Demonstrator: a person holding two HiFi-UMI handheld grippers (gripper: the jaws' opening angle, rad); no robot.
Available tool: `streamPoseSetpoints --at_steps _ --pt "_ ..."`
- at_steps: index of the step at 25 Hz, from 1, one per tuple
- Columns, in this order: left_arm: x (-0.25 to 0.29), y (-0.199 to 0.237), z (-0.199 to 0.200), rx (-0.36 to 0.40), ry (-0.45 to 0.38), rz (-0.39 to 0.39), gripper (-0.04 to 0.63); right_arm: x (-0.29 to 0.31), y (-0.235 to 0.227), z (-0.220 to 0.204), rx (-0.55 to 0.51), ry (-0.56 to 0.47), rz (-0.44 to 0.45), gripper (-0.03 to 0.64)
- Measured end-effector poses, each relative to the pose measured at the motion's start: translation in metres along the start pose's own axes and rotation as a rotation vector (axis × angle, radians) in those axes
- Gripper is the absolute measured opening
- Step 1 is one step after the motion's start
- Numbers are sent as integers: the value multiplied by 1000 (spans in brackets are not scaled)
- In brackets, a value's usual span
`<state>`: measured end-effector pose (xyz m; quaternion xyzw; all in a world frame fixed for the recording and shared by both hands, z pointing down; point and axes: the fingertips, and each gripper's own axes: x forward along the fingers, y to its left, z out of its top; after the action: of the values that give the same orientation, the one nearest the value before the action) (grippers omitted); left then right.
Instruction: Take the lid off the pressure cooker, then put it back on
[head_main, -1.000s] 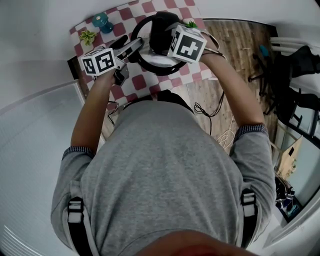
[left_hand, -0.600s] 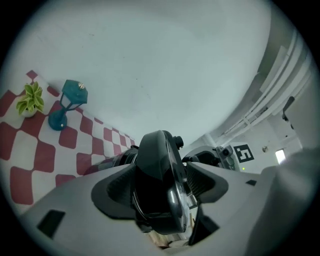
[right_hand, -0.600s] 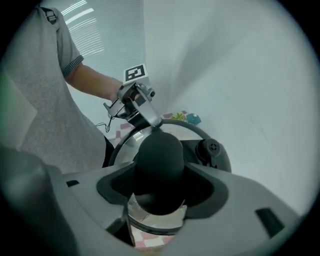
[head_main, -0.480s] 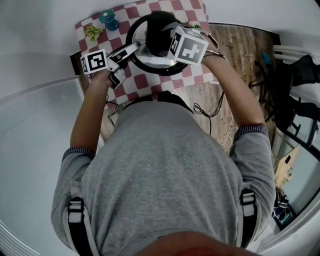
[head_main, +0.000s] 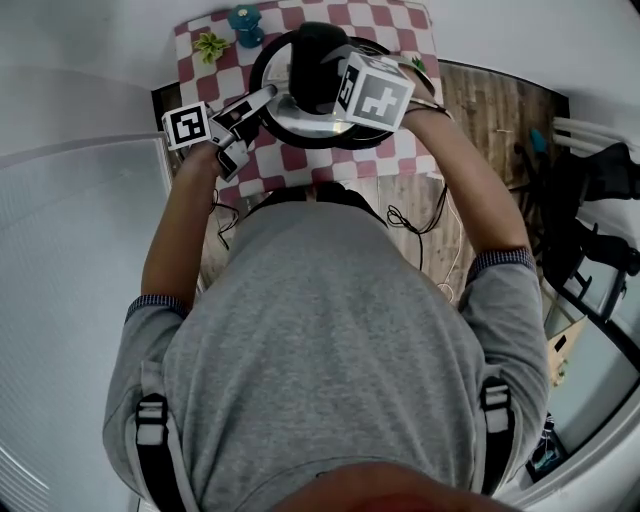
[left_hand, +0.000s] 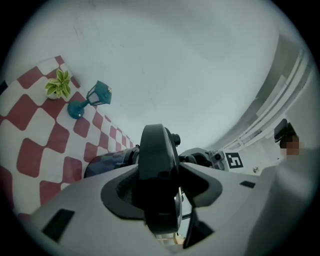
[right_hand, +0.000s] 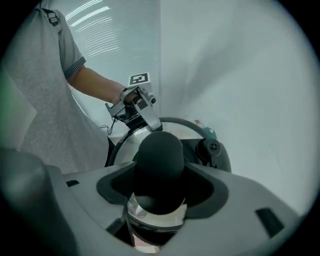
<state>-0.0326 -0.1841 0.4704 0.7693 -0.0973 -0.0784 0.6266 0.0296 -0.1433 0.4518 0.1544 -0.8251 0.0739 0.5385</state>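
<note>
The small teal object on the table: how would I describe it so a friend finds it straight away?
Start at the red-and-white checked cloth under the pressure cooker. At its far edge, beside a small green plant, sits the teal object. It is the only blue-green thing there, with a round foot and a boxy top.

One pressure cooker (head_main: 300, 120), one small potted plant (head_main: 211, 45), one teal ornament (head_main: 243, 18), one checkered cloth (head_main: 290, 165).

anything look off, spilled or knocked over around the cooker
Nothing stands out. The pressure cooker sits on the checked cloth, with no spill or damage visible, and the small plant stands upright. The right tongs clamp the lid knob, and the left tongs are closing on the cooker's black handle.
</note>
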Motion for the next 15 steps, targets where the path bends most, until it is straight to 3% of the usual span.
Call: streamPoseSetpoints --at_steps 15 --pt "-93 11 19 4 -157 35 238 40 22 77 -179 9 63 293"
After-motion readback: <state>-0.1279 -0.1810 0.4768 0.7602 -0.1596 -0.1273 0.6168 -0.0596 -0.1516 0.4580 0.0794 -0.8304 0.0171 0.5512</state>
